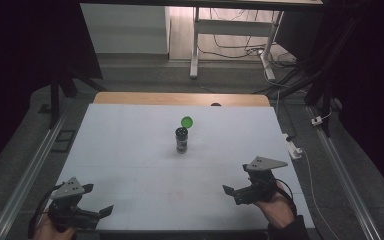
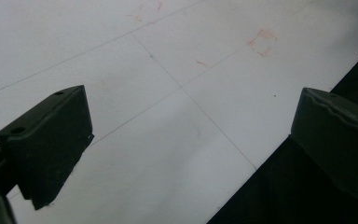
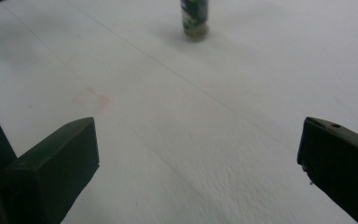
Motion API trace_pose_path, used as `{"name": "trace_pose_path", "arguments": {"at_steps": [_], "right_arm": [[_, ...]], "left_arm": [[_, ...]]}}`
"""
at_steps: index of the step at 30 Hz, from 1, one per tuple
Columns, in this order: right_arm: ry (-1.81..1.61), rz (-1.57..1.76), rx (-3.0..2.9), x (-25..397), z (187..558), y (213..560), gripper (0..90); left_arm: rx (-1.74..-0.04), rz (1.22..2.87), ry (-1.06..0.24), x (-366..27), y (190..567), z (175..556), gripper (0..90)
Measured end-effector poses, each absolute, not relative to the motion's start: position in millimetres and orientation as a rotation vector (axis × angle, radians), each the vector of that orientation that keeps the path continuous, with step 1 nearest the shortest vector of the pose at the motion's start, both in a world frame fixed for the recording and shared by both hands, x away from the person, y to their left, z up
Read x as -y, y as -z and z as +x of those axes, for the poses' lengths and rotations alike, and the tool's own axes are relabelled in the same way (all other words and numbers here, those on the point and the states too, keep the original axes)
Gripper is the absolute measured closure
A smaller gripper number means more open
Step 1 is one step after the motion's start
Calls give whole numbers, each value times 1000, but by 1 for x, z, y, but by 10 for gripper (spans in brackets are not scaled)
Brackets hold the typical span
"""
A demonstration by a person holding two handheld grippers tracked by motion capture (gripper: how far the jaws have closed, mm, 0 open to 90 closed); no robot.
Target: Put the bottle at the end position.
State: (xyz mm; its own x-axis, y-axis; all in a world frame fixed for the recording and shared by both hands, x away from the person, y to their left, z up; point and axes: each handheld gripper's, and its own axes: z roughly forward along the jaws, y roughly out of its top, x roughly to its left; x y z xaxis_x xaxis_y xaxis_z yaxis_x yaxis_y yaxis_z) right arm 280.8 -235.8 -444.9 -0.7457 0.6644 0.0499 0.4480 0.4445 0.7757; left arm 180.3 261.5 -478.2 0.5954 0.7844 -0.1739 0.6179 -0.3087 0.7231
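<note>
A small dark jar (image 1: 182,140) stands upright near the middle of the white table (image 1: 130,150); its green flip lid (image 1: 187,121) is swung open above it. The jar's lower part (image 3: 195,18) appears at the top of the right gripper view. My left gripper (image 1: 102,200) hovers at the table's near left corner, jaws wide apart with nothing between them (image 2: 186,154). My right gripper (image 1: 232,192) is at the near right, open and empty (image 3: 198,168), aimed toward the jar from well short of it.
The table's near edge (image 2: 242,186) runs just under the left gripper. Faint red marks (image 3: 95,100) and thin lines cross the surface. A white power strip (image 1: 294,147) and cable lie off the right edge. Desk legs (image 1: 195,45) and cables stand beyond the far edge.
</note>
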Motion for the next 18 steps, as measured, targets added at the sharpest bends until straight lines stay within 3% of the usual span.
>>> {"name": "trace_pose_path", "arguments": {"at_steps": [18], "right_arm": [[-1028,1178,-2386,282,261,463,0]], "left_arm": [[-1115,2036,-256,-261,478,181,0]]}}
